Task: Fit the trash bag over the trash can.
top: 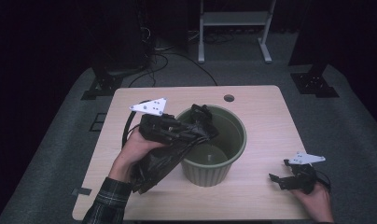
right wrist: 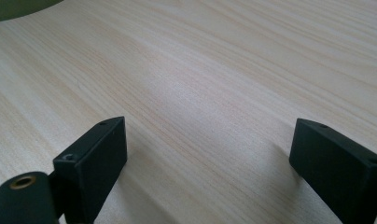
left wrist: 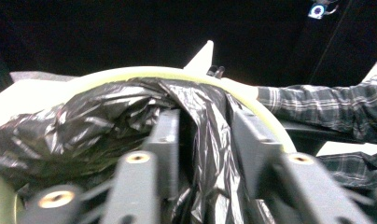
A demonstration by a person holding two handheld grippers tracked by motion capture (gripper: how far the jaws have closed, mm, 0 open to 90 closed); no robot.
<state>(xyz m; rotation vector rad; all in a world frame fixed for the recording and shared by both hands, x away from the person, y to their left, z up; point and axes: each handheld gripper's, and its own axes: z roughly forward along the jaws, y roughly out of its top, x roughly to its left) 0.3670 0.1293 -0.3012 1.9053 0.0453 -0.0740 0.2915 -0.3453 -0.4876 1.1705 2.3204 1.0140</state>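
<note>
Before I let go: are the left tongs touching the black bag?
Touching. In the left gripper view the black bag is pinched between the left tongs; the high view shows it hanging from them over the green pot rim.

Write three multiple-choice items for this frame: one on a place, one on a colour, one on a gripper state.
1. Where does the right gripper sit?
A. inside the pot
B. over bare table, right of the pot
C. on the floor

2. What colour is the ribbed plant pot?
A. olive green
B. red
C. white

3. What state is the left gripper in?
A. open and empty
B. shut on the black plastic bag
C. shut on the pot's base

Answers:
1 B: the high view puts it near the table's right front corner, and its own view looks down on bare wood.
2 A: its wall and rim read olive green.
3 B: the black plastic bag runs between its fingers at the pot's rim.
</note>
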